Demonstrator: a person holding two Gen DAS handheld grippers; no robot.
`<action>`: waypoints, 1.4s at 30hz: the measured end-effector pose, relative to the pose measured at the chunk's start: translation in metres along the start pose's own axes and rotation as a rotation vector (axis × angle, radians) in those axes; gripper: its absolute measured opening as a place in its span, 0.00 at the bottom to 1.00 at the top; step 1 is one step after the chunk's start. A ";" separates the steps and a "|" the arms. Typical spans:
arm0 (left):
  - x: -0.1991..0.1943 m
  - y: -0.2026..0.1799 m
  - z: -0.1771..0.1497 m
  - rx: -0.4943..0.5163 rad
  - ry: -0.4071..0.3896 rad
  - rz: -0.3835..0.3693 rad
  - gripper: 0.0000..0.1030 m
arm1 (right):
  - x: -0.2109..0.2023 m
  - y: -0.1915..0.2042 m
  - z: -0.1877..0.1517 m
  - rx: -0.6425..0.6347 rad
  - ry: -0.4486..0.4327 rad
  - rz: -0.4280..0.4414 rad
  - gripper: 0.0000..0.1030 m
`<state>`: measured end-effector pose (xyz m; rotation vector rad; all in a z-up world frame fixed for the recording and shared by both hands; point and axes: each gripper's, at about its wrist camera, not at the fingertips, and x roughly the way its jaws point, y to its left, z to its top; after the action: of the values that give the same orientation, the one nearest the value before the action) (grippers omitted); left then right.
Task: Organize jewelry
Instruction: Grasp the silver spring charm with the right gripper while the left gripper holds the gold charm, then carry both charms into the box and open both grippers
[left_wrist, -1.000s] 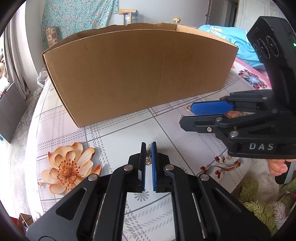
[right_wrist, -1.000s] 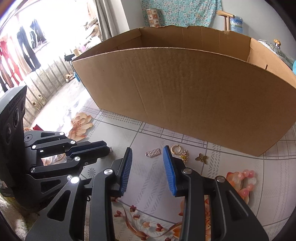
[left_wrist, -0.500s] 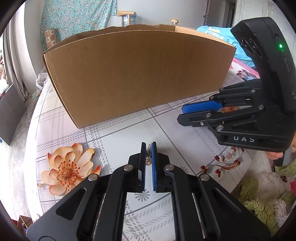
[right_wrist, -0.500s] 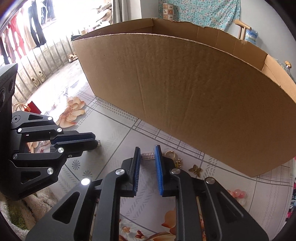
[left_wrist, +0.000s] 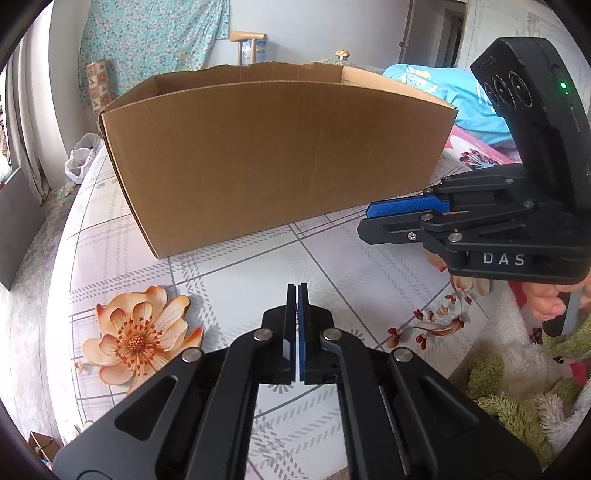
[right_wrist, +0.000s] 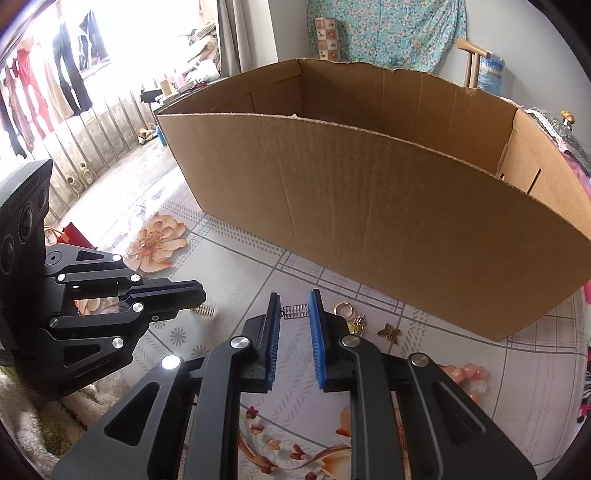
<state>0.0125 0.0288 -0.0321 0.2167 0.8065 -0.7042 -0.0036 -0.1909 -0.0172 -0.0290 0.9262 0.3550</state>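
My right gripper is closed on a small silver ribbed piece, which spans the narrow gap between its blue pads just above the table. From the left wrist view this gripper shows side-on at the right. My left gripper is fully shut with nothing visible between its pads. In the right wrist view it sits at the left, and a small gold coiled piece lies right under its tips. I cannot tell whether they pinch it. A gold ring, a gold charm and a butterfly charm lie close by.
A big open cardboard box stands across the table just behind the jewelry. A pink bead bracelet lies at the right. The flowered tablecloth drops off at the near edge to fluffy fabric. A hand holds the right gripper's handle.
The right jaws narrowed from wide apart onto the silver piece. The left jaws closed the last bit, and the gold piece no longer shows between them.
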 end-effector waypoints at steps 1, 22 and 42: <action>-0.004 0.001 -0.001 0.003 -0.012 -0.002 0.00 | -0.003 0.001 0.000 0.004 -0.008 -0.001 0.16; -0.071 -0.002 0.046 -0.008 -0.226 -0.027 0.00 | -0.043 0.017 0.006 0.002 -0.104 0.076 0.30; -0.040 0.011 0.024 -0.079 -0.113 -0.016 0.00 | 0.019 0.038 -0.027 0.002 0.031 -0.063 0.05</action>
<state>0.0145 0.0466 0.0124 0.0987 0.7268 -0.6923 -0.0263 -0.1547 -0.0439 -0.0622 0.9542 0.2961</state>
